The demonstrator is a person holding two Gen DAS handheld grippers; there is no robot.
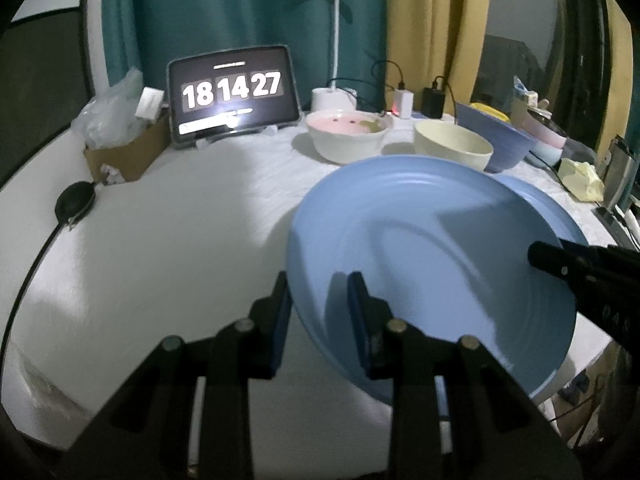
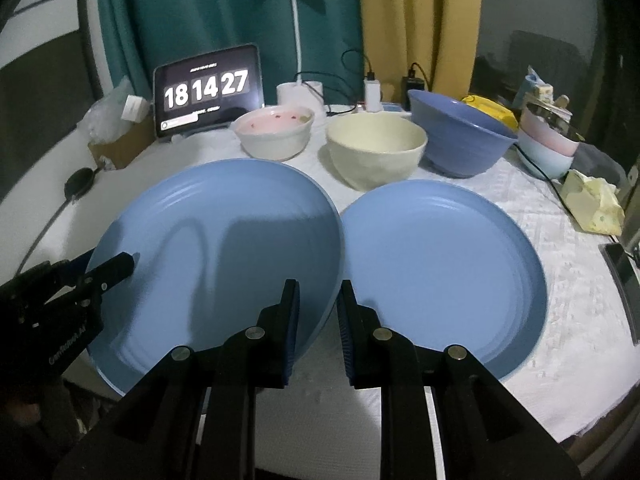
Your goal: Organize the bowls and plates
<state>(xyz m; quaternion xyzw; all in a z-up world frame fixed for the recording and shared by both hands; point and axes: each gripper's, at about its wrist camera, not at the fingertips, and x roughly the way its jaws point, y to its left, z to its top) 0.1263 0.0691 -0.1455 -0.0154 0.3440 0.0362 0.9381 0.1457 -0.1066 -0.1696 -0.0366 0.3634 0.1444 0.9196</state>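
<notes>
**Grippers hold one blue plate by its two edges**

Both grippers are clamped on the same raised blue plate (image 2: pixel 216 248): the left gripper (image 1: pixel 320 320) on its left rim, the right gripper (image 2: pixel 318 316) on its right rim. A second blue plate (image 2: pixel 444 272) lies just beside it on the bench (image 2: pixel 560 360). Stacking is judged barely begun: the pink-filled bowl (image 2: pixel 276 136), cream bowl (image 2: pixel 376 150) and blue bowl (image 2: pixel 460 136) stand unnested in a far row. The bench is covered by white cloth; a clock tablet (image 2: pixel 208 92) is propped before teal and yellow curtains.

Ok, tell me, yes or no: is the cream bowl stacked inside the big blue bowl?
No, the cream bowl stands on the table cloth beside the big blue bowl.
</notes>
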